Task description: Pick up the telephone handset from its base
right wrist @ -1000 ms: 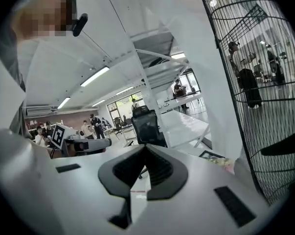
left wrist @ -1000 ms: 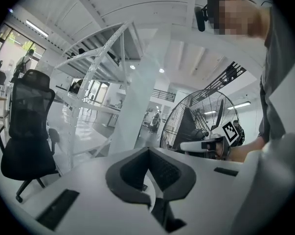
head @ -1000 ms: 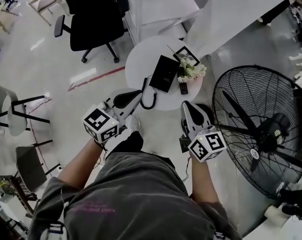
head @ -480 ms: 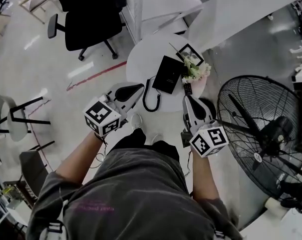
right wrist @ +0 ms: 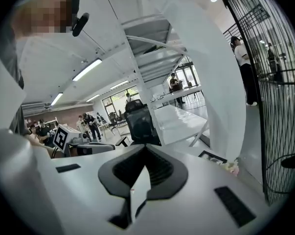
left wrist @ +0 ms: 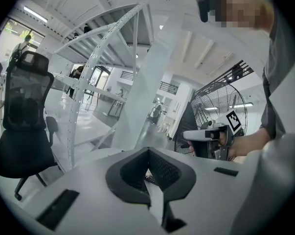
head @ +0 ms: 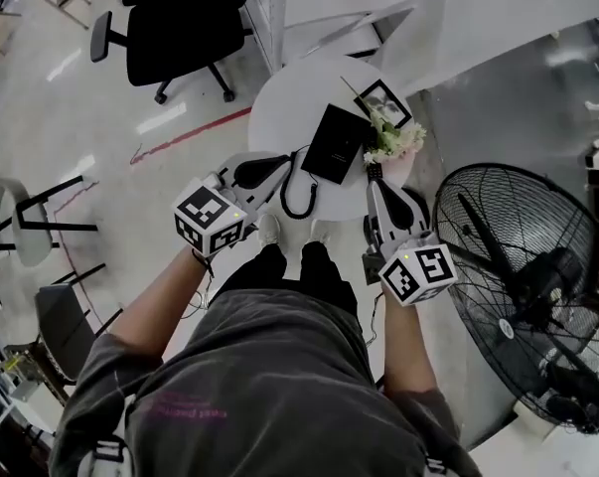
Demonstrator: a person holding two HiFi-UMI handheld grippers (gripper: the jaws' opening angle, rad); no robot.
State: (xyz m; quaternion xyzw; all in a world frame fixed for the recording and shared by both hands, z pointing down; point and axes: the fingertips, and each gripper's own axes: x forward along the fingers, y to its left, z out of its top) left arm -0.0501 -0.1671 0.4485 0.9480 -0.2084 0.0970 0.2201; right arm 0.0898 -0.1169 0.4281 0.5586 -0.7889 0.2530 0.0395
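On the round white table (head: 279,102) lies a flat black telephone base (head: 334,142). A curved black piece (head: 297,192), which looks like the handset, lies at the base's near left side by the table's front edge. My left gripper (head: 276,164) is shut and empty, and its tip is over the table edge just left of that piece. To the right of it, my right gripper (head: 375,182) is shut and empty at the table's front right edge. In the left gripper view the left gripper (left wrist: 148,170) has its jaws together, as does the right gripper (right wrist: 145,168) in its own view.
A framed photo (head: 383,102), a small bunch of flowers (head: 398,139) and a small dark remote (head: 372,172) sit on the table's right side. A big black floor fan (head: 532,286) stands close on the right. A black office chair (head: 175,33) is beyond the table.
Both grippers have moved forward and a little down to the table's front edge. The table and the phone now lie closer in the head view.
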